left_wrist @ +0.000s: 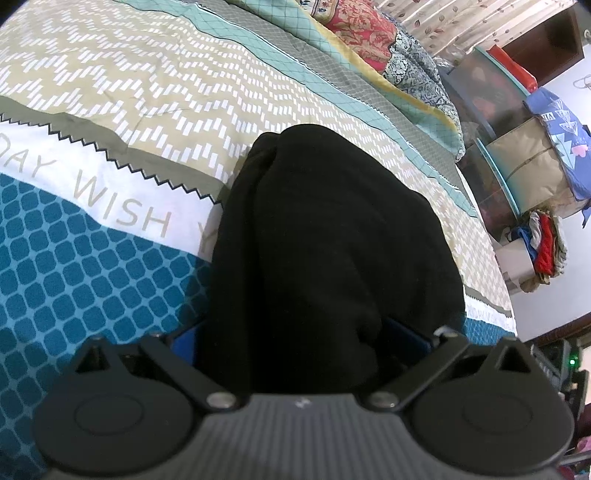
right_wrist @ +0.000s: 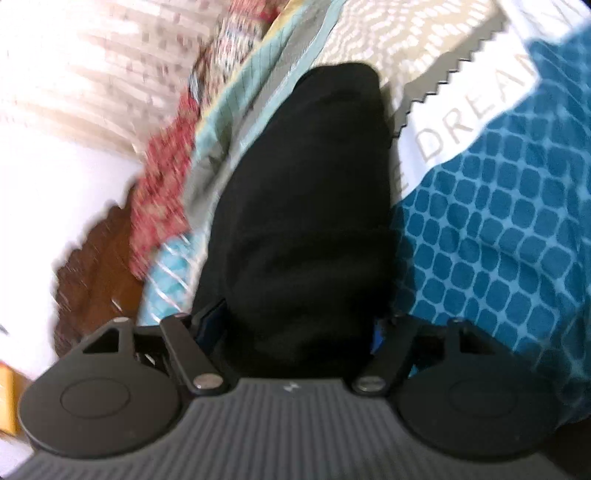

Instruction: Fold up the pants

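Observation:
The black pants (left_wrist: pixel 332 236) fill the middle of the left wrist view, bunched and lifted above the patterned bedsheet (left_wrist: pixel 110 110). My left gripper (left_wrist: pixel 301 343) is shut on the pants; the cloth covers its fingers, only blue edges show. In the right wrist view the black pants (right_wrist: pixel 310 206) hang the same way over the bedsheet (right_wrist: pixel 498 221). My right gripper (right_wrist: pixel 299 332) is shut on the pants, its fingers hidden under the cloth. That view is blurred.
A red floral quilt (left_wrist: pixel 358 29) lies along the bed's far edge. Storage boxes and stacked clothes (left_wrist: pixel 517 177) stand beside the bed at right. A dark wooden headboard (right_wrist: pixel 96 258) shows at the left of the right wrist view.

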Demonstrator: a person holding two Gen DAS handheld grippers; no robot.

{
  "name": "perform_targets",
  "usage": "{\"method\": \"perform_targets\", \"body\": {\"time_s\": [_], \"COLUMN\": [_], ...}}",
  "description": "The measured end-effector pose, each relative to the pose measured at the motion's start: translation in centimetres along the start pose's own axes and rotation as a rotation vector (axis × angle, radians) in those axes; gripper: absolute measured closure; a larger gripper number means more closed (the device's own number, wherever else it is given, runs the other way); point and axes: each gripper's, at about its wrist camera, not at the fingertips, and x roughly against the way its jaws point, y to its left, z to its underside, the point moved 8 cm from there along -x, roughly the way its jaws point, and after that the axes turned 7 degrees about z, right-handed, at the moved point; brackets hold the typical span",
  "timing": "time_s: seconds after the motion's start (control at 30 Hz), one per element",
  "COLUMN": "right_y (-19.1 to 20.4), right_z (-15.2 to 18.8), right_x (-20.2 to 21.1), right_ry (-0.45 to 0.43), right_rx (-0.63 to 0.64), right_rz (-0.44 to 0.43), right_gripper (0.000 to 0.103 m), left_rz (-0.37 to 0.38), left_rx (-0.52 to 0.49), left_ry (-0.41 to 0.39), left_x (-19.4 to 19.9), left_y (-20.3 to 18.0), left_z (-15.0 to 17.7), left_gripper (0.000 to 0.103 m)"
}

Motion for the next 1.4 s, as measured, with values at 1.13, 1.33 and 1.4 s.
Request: {"method": "perform_targets", "body": {"time_s": [1.13,1.33,1.4], "right_y": [0.0,-0.2,-0.4], "right_z": [0.4,0.0,-0.2], "right_x": [-0.4,0.9,1.3], "right_ry": [-0.031,-0.044,-0.062], "right_rx": [0.158,0.090,0.080], "right_rz": [0.130,0.093,0.101], "right_gripper": [0.037,0.027,0.028], "left_rz": [-0.056,-0.040,-0.043], "left_rx": [-0.071,-0.055,-0.056], "left_ry": [0.012,0.015,0.016], "left_x": [-0.3,-0.2,-0.2], "left_y": [-0.8,-0.5,-0.4], "left_z": [0.6,0.4,0.4], "left_gripper": [0.001,0.001,0.000]}}
